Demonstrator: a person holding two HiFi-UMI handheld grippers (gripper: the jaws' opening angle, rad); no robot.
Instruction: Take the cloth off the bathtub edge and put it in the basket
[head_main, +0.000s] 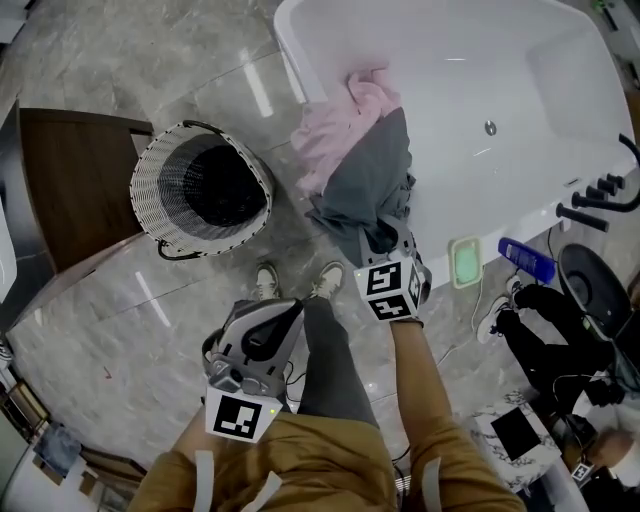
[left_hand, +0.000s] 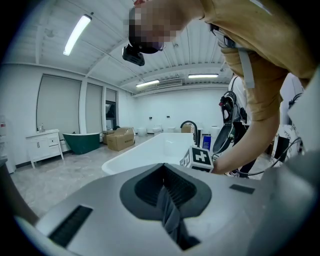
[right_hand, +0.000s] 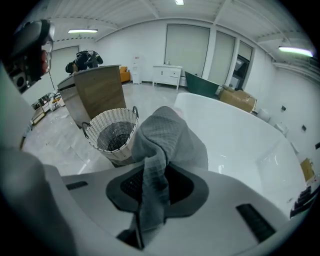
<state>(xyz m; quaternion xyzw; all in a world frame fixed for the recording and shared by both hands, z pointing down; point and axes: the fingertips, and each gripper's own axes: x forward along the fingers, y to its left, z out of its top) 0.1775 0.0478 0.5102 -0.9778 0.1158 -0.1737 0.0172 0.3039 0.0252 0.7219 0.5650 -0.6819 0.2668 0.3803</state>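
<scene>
A grey cloth (head_main: 370, 180) hangs over the rim of the white bathtub (head_main: 480, 60), with a pink cloth (head_main: 340, 120) draped beside it, further along the rim. My right gripper (head_main: 385, 235) is at the grey cloth's lower end and shut on it. In the right gripper view the grey cloth (right_hand: 165, 145) is bunched between the jaws of the right gripper (right_hand: 145, 200). The white wicker basket (head_main: 150, 180) stands on the floor left of the tub; its rim (right_hand: 107, 132) shows past the cloth. My left gripper (head_main: 270, 325) hangs low by my legs, the left gripper (left_hand: 167, 210) shut and holding nothing.
A wooden cabinet (head_main: 60, 180) stands left of the basket. On the tub's near corner lie a green soap dish (head_main: 464, 262) and a blue bottle (head_main: 527, 260), with black taps (head_main: 600, 195) beside them. Another person (head_main: 560, 330) is at the right. My feet (head_main: 300, 282) are between basket and tub.
</scene>
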